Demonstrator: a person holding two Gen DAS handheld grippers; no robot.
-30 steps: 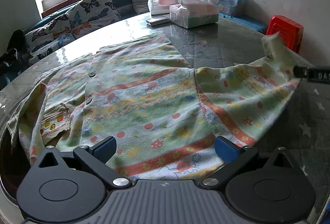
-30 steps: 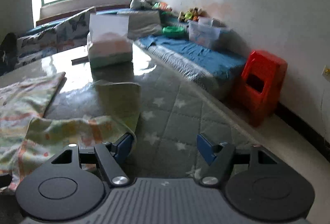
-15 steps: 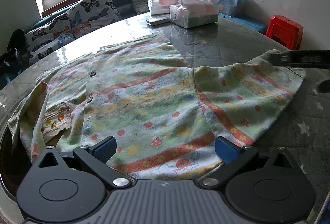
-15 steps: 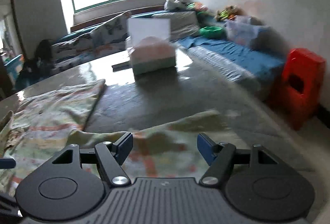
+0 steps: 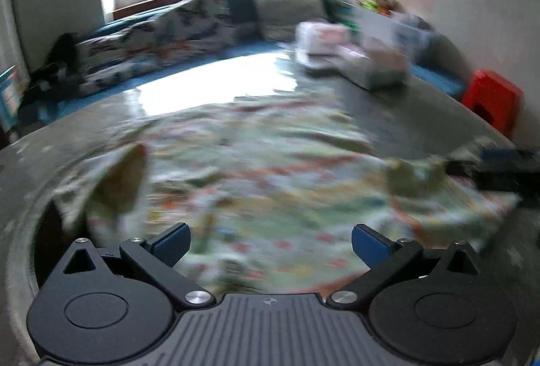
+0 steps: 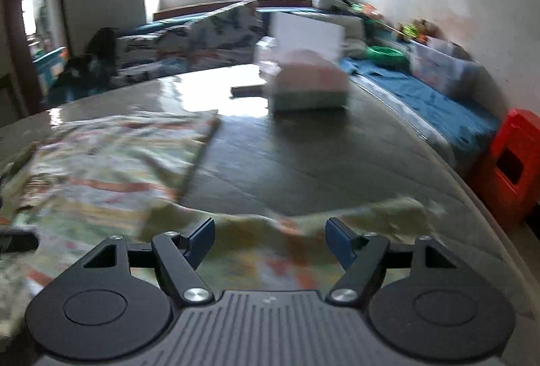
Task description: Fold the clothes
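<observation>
- We see the shirt (image 5: 263,184) spread flat across the round desk (image 5: 209,96), its pale green cloth striped and dotted in red, blurred in both views.
- Its left edge is turned up in a loose fold (image 5: 118,177); its right sleeve (image 6: 388,210) reaches toward the desk's right rim.
- Our left gripper (image 5: 270,243) hangs over the shirt's near hem with its fingers (image 5: 172,239) wide, nothing between them.
- Our right gripper (image 6: 270,239) hangs over the sleeve, its fingers (image 6: 202,236) wide and opening; the cloth lies below, not pinched.
- In the left view the right gripper shows as a dark shape at the sleeve's end.
- A tissue box (image 6: 307,86) stands well apart on the far desk.
- Beyond are a cushioned bench (image 6: 209,32) under the window and a red stool (image 6: 513,160) by the wall.
</observation>
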